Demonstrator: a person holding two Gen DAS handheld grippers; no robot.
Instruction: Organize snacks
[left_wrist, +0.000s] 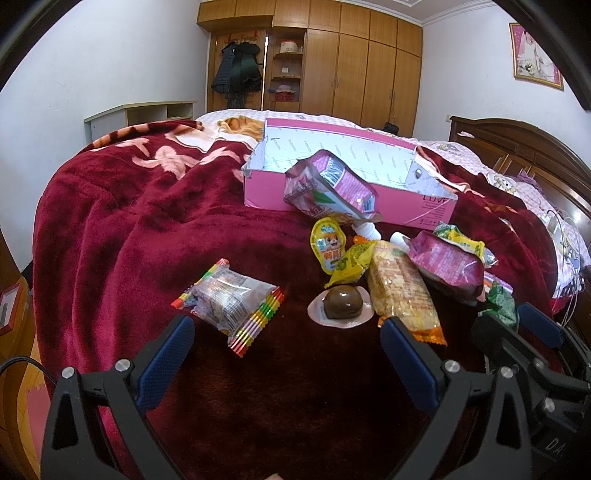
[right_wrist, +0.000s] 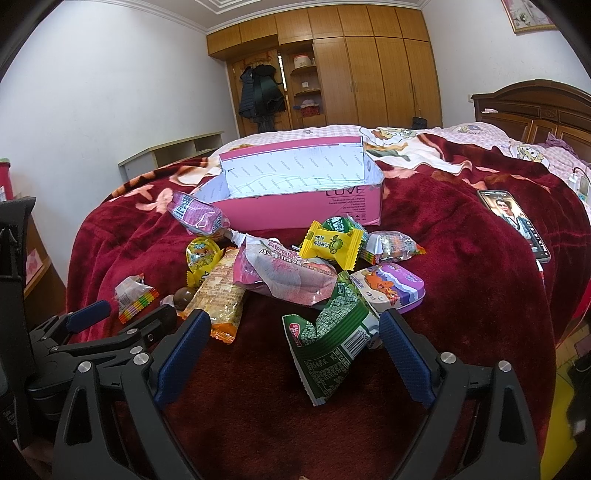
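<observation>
In the left wrist view, the open pink cardboard box (left_wrist: 343, 177) on the dark red plush blanket (left_wrist: 122, 221) shows only white lining, one pink foil pouch (left_wrist: 328, 188) leaning on its front; the left gripper (left_wrist: 288, 354) gapes wide, holding nothing. In the right wrist view the box looks bare inside, about ten wrapped snacks lie heaped before it, and the right gripper (right_wrist: 295, 350), jaws spread, flanks one green crinkled packet (right_wrist: 332, 339).

One pink box (right_wrist: 303, 210), one phone (right_wrist: 517, 221), two pink pouches (right_wrist: 284, 277), one tin (right_wrist: 391, 288).
</observation>
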